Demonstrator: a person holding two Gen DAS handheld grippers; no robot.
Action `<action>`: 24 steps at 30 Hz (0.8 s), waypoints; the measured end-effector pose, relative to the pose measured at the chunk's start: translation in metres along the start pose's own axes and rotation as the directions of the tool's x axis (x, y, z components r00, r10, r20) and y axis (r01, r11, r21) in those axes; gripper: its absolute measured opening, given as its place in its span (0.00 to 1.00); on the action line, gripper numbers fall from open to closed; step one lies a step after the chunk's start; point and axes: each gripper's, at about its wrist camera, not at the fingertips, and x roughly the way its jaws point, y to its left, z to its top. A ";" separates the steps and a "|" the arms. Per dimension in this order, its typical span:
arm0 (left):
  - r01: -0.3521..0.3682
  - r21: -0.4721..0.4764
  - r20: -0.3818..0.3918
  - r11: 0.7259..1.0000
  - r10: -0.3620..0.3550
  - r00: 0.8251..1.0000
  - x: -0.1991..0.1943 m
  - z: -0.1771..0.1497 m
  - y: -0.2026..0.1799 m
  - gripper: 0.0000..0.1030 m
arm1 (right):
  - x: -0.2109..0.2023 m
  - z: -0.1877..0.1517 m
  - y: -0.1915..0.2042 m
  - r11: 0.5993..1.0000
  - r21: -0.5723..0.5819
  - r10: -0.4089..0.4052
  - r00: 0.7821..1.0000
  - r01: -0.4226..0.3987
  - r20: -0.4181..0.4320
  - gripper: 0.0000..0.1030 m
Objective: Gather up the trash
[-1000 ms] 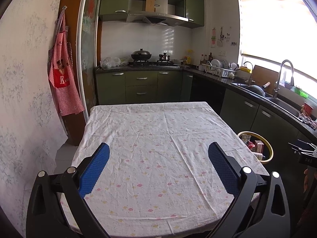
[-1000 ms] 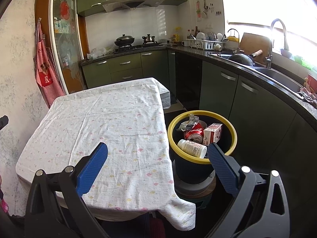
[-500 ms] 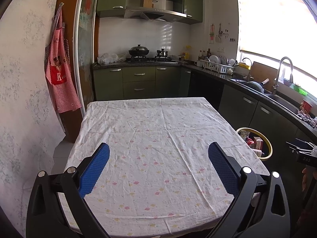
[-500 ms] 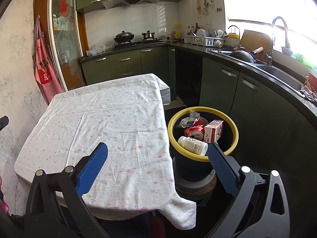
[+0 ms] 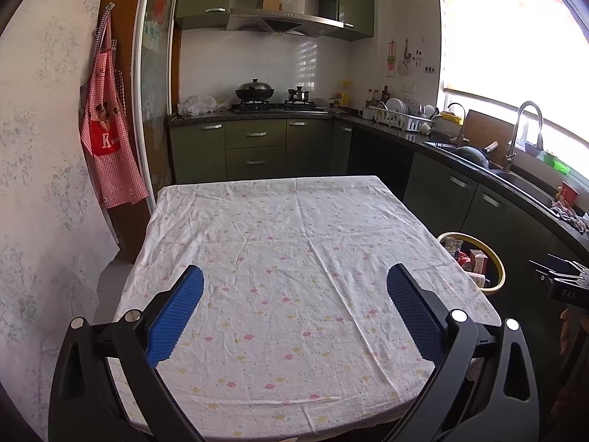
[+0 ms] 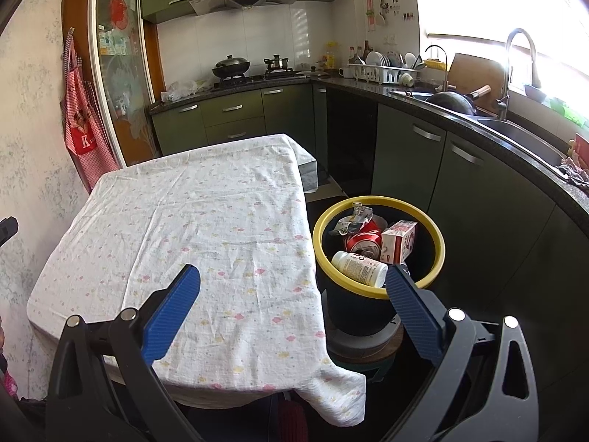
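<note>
Both the left gripper (image 5: 294,291) and right gripper (image 6: 292,287) gaped wide, holding nothing, above the floral white-clothed tabletop (image 5: 294,258). At three o'clock, the yellow-rimmed black trash bin (image 6: 379,294) held a red can (image 6: 362,241), white bottle (image 6: 359,267) and carton (image 6: 399,241).

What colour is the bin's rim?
Yellow, on a black trash bin; clearest in the right wrist view.

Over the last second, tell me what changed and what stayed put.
Both cameras drew back and rose a little, so the table and the bin sit lower in view with more of the cupboards showing. Nothing was gripped or let go. Left gripper and right gripper stay open; can, bottle and carton stay in the bin.
</note>
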 end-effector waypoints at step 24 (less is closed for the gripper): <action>0.013 0.011 -0.055 1.000 -0.013 0.998 0.027 -0.002 0.002 0.95 | 0.011 -0.001 -0.001 1.000 0.000 0.009 1.000 -0.009 -0.016 0.93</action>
